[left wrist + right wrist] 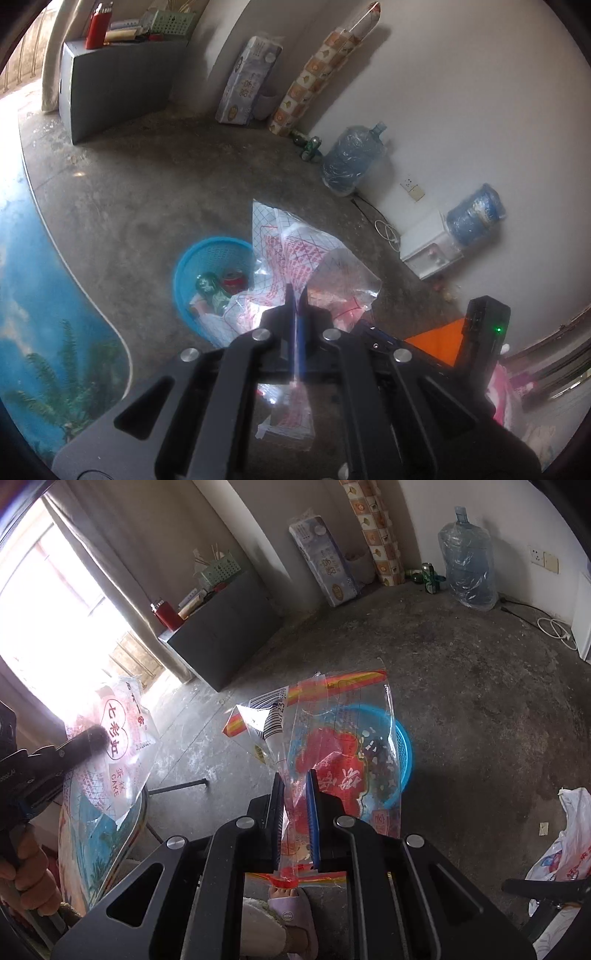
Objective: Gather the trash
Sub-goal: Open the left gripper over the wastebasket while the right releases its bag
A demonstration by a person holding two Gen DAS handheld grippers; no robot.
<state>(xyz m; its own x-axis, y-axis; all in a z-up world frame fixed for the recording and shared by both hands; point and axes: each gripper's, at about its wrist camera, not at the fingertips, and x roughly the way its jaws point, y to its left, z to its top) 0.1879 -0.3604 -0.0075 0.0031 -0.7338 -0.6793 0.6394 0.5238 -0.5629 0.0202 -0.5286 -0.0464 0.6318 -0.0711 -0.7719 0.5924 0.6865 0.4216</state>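
Note:
My left gripper (296, 291) is shut on a clear cake wrapper (295, 247) with a red grid print, held above and just right of a blue mesh basket (192, 258) on the floor. A green can (212, 291) and a red can (234, 282) lie inside the basket. My right gripper (293, 779) is shut on a clear plastic bag (343, 760) with a red print and a rainbow stripe. That bag hangs in front of the basket (406, 753). In the right wrist view the cake wrapper (125, 734) shows at the left, pinched by the left gripper's fingers (92, 740).
A grey cabinet (110, 85) stands at the back. Along the wall are a tissue pack (247, 81), a patterned roll (317, 77), cans (310, 147), two water jugs (351, 158), a white drawer unit (428, 243). A white plastic bag (569, 842) lies right. A slippered foot (295, 915) is below.

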